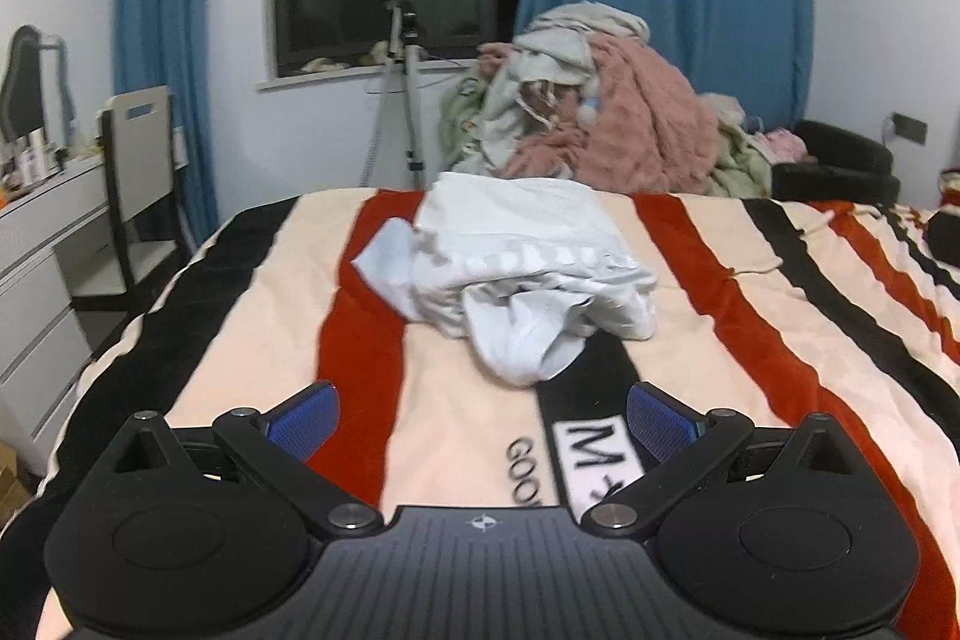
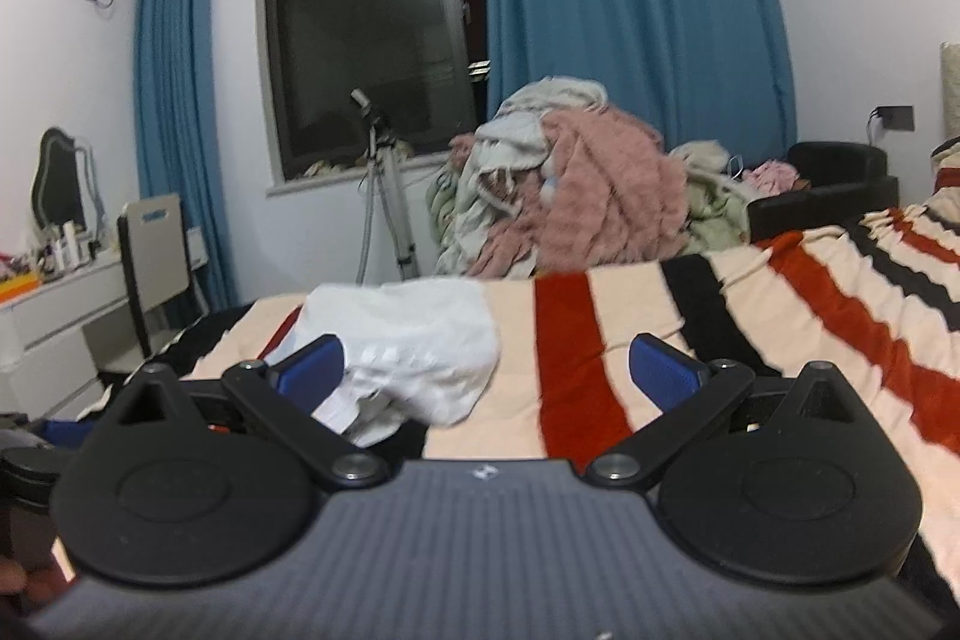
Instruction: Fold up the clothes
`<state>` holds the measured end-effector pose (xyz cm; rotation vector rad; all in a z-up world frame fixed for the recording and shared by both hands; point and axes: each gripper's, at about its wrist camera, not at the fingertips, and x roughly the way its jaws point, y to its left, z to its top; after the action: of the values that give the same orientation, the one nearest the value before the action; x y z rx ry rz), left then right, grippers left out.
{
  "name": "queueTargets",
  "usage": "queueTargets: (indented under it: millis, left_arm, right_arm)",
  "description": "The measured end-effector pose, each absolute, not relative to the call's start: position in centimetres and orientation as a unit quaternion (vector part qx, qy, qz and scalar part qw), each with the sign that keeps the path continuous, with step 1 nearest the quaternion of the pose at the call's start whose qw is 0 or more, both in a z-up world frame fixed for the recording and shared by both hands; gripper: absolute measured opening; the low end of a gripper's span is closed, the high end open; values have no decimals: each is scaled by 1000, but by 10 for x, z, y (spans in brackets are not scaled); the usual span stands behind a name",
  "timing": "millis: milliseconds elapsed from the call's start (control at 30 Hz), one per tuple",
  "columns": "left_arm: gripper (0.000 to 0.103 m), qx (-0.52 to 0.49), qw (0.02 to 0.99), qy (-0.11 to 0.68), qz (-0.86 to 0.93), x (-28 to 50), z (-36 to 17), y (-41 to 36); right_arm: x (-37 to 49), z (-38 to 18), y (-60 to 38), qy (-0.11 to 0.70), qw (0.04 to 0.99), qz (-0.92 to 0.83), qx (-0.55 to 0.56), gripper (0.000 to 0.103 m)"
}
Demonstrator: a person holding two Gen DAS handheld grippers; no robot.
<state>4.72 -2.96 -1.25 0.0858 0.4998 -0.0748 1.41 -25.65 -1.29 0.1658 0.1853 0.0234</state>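
Observation:
A crumpled white garment (image 1: pixel 516 268) lies bunched in the middle of a bed covered by a cream, red and black striped blanket (image 1: pixel 258 316). My left gripper (image 1: pixel 483 421) hovers open over the blanket, a short way in front of the garment, with nothing between its blue pads. In the right wrist view the same white garment (image 2: pixel 414 346) lies ahead and to the left. My right gripper (image 2: pixel 486 370) is open and empty above the striped blanket (image 2: pixel 576 358), its left finger (image 2: pixel 312 367) in front of the garment's near edge.
A tall heap of pink, beige and green clothes (image 1: pixel 600 112) sits beyond the bed's far edge under blue curtains. A tripod (image 1: pixel 399 88) stands by the window. A white desk (image 1: pixel 42 244) and chair (image 1: pixel 138 172) are at left, a black armchair (image 1: pixel 840 166) at right.

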Motion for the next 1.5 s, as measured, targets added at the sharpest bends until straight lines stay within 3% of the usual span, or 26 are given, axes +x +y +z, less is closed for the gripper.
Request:
queueTargets:
  millis: [300,500,600,633,667,733,767,800,1167,1433,1500]
  left_arm:
    - [103,73,947,304,-71,143,-31,-70]
    - [97,24,945,316,-80,198,-77,-63]
    - [82,16,944,318,-85,218,-97,-61]
    - [68,22,944,318,-83,223,-102,-61]
    - [46,31,945,319,-71,226,-107,-60]
    - [28,33,947,314,-57,229,-112,-55]
    - [10,24,950,307,-59,227,-110,-51]
    - [6,24,952,298,-60,222,-105,-48]
    - [4,-5,977,169,-127,97,-17,-23]
    - [4,-86,975,111,-174,-23,22,15]
    - [4,-102,973,106,-178,-40,22,23]
  right_arm:
    - [28,-15,-298,112,985,-42,125,103]
    - [48,-48,-305,141,974,-13,179,103]
    - [62,-65,-297,149,973,0,176,103]
    - [65,-70,-291,147,975,2,168,103]
    - [71,-75,-286,144,977,4,158,103]
    - [81,-86,-276,139,980,6,140,103]
    - [85,-91,-271,138,981,6,133,102]
    - [90,-94,-269,137,981,6,134,102]
    - [76,-92,-251,87,990,19,110,101]
    - [26,-60,-216,68,993,78,59,101]
    - [13,-53,-203,76,989,115,61,93]
